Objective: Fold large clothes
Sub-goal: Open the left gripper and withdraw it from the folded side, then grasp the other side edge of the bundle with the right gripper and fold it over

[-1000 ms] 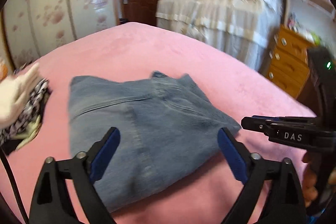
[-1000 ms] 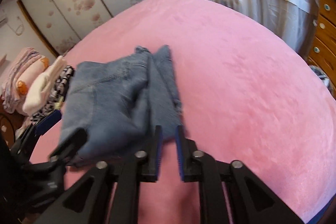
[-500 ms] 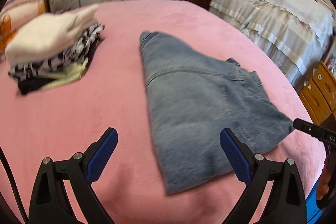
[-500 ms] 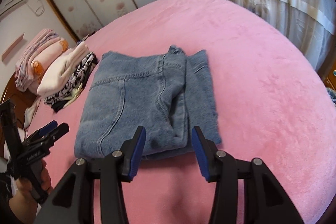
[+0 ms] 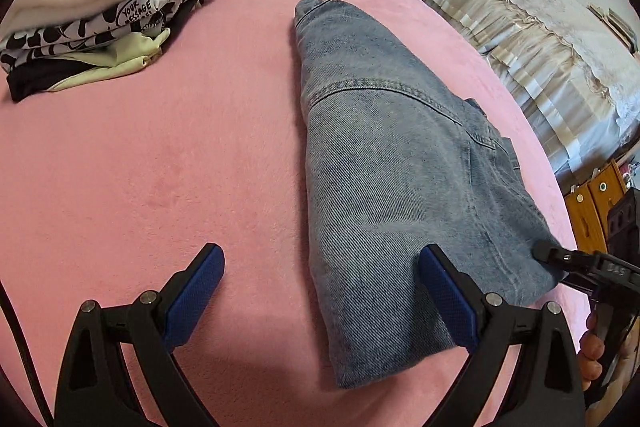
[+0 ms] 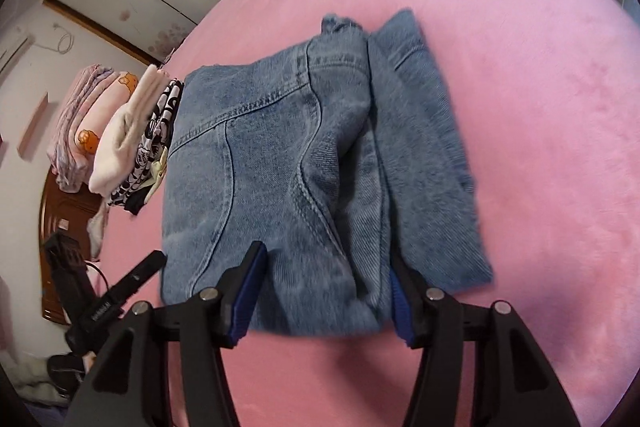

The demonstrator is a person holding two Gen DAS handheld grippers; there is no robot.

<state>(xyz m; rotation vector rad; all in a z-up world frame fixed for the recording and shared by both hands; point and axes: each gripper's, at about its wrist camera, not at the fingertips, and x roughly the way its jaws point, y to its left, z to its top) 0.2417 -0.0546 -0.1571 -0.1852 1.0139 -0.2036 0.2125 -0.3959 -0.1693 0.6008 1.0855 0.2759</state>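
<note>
Folded blue jeans (image 5: 392,163) lie on the pink bed cover (image 5: 168,155). My left gripper (image 5: 320,255) is open and hangs low over the jeans' near left edge. One pad is over bare cover and the other over denim, and neither touches the fabric. From the right wrist it shows at the lower left as the left gripper (image 6: 140,271). My right gripper (image 6: 326,251) straddles the near end of the thick upper fold of the jeans (image 6: 280,155). Its jaws are closing, with denim filling the gap against both pads. The left wrist view shows the right gripper (image 5: 554,263) at the jeans' right corner.
A stack of folded clothes (image 5: 96,11) with a cream top layer sits at the far left of the bed, next to the jeans. Folded bedding (image 6: 76,123) lies beyond it. A second, covered bed (image 5: 540,39) and wooden drawers (image 5: 592,203) stand to the right. A hand (image 5: 592,351) holds the right gripper.
The left gripper swung left and down, so the clothes stack came into its view. The right gripper widened, moved onto the jeans' near edge and is narrowing on the fold.
</note>
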